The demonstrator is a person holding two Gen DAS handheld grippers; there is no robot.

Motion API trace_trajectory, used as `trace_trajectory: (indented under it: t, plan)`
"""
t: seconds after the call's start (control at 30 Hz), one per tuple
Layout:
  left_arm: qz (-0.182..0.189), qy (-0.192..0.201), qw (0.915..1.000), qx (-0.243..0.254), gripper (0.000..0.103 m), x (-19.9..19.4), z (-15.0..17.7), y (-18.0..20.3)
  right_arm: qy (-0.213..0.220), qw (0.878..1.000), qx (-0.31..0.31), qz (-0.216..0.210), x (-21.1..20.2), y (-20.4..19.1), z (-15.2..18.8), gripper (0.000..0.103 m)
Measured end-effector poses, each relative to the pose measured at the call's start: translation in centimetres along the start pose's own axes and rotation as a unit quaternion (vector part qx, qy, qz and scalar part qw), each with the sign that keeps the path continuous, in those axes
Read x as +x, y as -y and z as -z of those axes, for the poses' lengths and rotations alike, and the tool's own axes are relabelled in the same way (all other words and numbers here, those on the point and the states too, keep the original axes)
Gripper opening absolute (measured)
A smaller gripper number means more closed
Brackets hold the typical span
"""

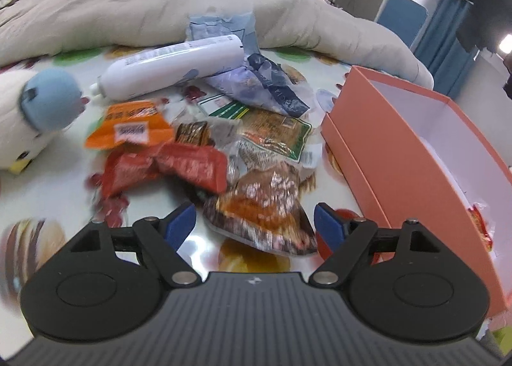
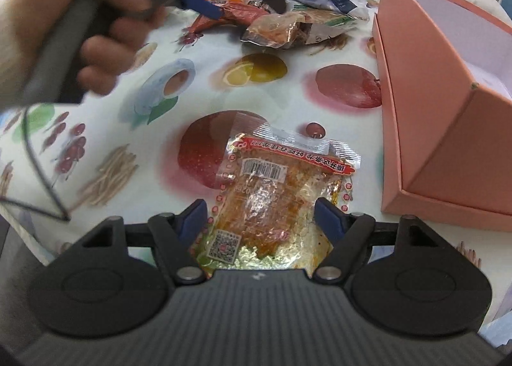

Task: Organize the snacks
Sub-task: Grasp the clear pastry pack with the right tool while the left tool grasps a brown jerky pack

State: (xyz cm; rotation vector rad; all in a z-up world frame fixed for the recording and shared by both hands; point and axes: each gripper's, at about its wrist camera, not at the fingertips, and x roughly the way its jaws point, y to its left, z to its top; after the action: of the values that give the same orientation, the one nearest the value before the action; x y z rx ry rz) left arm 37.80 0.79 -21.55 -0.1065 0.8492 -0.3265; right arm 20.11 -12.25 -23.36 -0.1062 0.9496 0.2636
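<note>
A pile of snack packets lies on the fruit-print cloth (image 1: 57,193): a brown-orange packet (image 1: 262,215), a red one (image 1: 179,167), an orange one (image 1: 131,126) and a green-edged one (image 1: 275,135). My left gripper (image 1: 254,225) is open, its blue fingers either side of the brown-orange packet. An open pink box (image 1: 400,154) stands to the right, with one packet (image 1: 481,222) inside. My right gripper (image 2: 259,218) is open around a clear packet of orange snack (image 2: 275,193) lying on the cloth, left of the pink box (image 2: 432,93). The left gripper (image 2: 204,7) shows at the top, hand-held.
A white tube (image 1: 172,65), a crumpled blue-white wrapper (image 1: 256,77) and a torn blue bag (image 1: 220,26) lie behind the pile. A white and blue plush toy (image 1: 35,109) sits at the left. A grey duvet (image 1: 160,4) lies across the back.
</note>
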Motion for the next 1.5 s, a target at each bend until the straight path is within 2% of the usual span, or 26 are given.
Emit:
trace_trajectory:
  t: [0.07,0.2,0.37,0.47,0.7,0.8,1.03,1.13,1.17,1.2,1.5]
  plan:
    - [0.004,-0.003,1.0,0.002,0.084,1.3,-0.5,0.0,0.001,1.0,0.0,-0.001,0.0,0.0,0.0,0.073]
    - [0.023,-0.005,0.9994,-0.024,0.084,2.6,-0.7,0.2,0.003,1.0,-0.003,0.0,0.0,-0.1,0.0,0.072]
    - [0.005,-0.007,0.9998,-0.017,0.082,3.9,-0.6,1.2,0.005,1.0,-0.004,-0.002,0.0,0.0,-0.1,0.068]
    - [0.0,-0.007,0.9996,-0.028,0.082,4.3,-0.6,0.9,0.005,1.0,-0.004,-0.004,-0.1,0.0,-0.2,0.065]
    - [-0.017,-0.009,0.9996,-0.022,0.071,4.5,-0.4,1.1,0.01,1.0,-0.006,-0.006,-0.6,0.0,-0.1,0.051]
    - [-0.009,-0.014,0.9995,-0.026,0.064,3.5,-0.2,1.4,0.015,1.0,0.004,-0.015,-0.9,0.3,-0.2,0.046]
    - [-0.009,-0.022,0.9989,-0.041,0.061,0.4,1.5,1.8,0.016,1.0,0.004,-0.025,-1.4,0.7,-0.2,0.038]
    - [-0.013,-0.021,0.9984,-0.051,0.061,-1.3,2.4,1.9,0.02,0.999,0.004,-0.034,-1.9,0.8,-0.1,0.023]
    - [-0.015,-0.021,0.998,-0.057,0.061,-1.9,2.7,1.9,0.022,0.999,0.004,-0.041,-2.2,0.8,-0.2,0.007]
    - [-0.015,-0.021,0.9976,-0.064,0.061,-2.5,3.0,1.9,0.023,0.999,0.002,-0.041,-2.4,0.9,-0.3,0.004]
    - [-0.045,0.002,0.9933,-0.106,0.061,-9.6,6.5,1.1,0.024,0.998,0.006,-0.056,-2.7,2.0,0.9,0.004]
